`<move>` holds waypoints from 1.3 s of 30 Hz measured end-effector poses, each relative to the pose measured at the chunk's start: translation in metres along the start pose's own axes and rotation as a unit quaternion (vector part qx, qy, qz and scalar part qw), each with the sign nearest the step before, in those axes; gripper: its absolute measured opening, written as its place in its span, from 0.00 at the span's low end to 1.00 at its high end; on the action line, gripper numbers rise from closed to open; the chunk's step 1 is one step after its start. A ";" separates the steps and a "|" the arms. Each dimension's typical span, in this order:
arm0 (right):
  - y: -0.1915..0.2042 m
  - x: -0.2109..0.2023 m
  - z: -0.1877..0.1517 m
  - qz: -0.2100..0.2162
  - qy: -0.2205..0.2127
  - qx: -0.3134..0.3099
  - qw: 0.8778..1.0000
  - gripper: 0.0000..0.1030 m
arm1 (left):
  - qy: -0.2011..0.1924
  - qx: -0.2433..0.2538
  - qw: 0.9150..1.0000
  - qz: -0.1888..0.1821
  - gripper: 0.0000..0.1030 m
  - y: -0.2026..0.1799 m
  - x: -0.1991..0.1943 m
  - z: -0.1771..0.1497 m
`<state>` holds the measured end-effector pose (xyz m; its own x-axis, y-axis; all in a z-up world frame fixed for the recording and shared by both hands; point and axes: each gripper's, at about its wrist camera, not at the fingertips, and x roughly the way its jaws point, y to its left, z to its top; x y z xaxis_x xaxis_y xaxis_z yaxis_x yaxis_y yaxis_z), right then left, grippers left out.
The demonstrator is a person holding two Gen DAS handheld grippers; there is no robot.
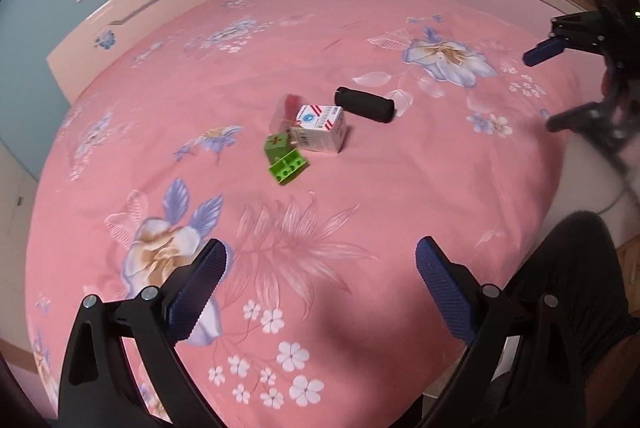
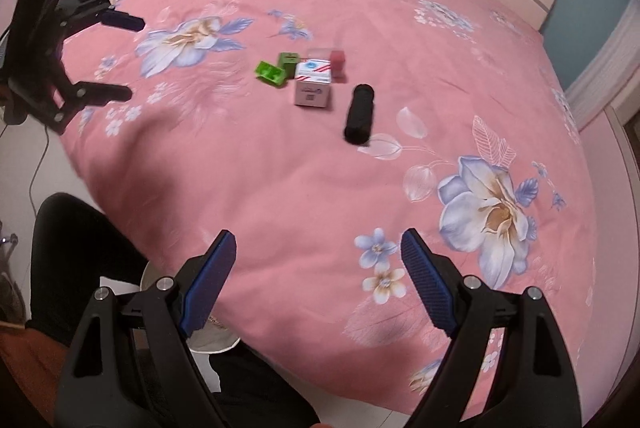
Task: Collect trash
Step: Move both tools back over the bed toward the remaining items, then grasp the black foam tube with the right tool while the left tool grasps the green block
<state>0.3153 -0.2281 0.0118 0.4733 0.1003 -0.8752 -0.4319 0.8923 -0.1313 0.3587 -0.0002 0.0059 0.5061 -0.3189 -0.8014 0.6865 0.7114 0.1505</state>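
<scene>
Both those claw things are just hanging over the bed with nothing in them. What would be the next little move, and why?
Probably lower the right gripper toward the black roll. Both it and the left gripper are open and empty, and the roll lies apart from the white box and green pieces on the pink bedspread, so it looks easiest to grab cleanly.
</scene>
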 end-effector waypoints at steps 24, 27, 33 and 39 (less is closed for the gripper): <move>-0.059 0.083 0.047 -0.002 0.037 0.039 0.999 0.81 | 0.024 0.053 0.993 -0.101 0.94 0.042 0.090 0.053; -0.063 0.095 0.059 -0.001 0.038 0.040 0.998 0.81 | 0.027 0.028 0.994 -0.107 0.94 0.058 0.109 0.063; -0.070 0.115 0.074 -0.001 0.043 0.042 0.998 0.81 | 0.057 -0.004 0.992 -0.108 0.94 0.083 0.150 0.081; -0.076 0.132 0.085 -0.002 0.051 0.042 0.998 0.81 | 0.094 -0.012 0.990 -0.103 0.94 0.094 0.181 0.096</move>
<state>0.4760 -0.2456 -0.0541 0.3924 0.0546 -0.9182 -0.3617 0.9270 -0.0995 0.5645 -0.0513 -0.0697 0.2487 -0.3389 -0.9074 0.7511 0.6589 -0.0402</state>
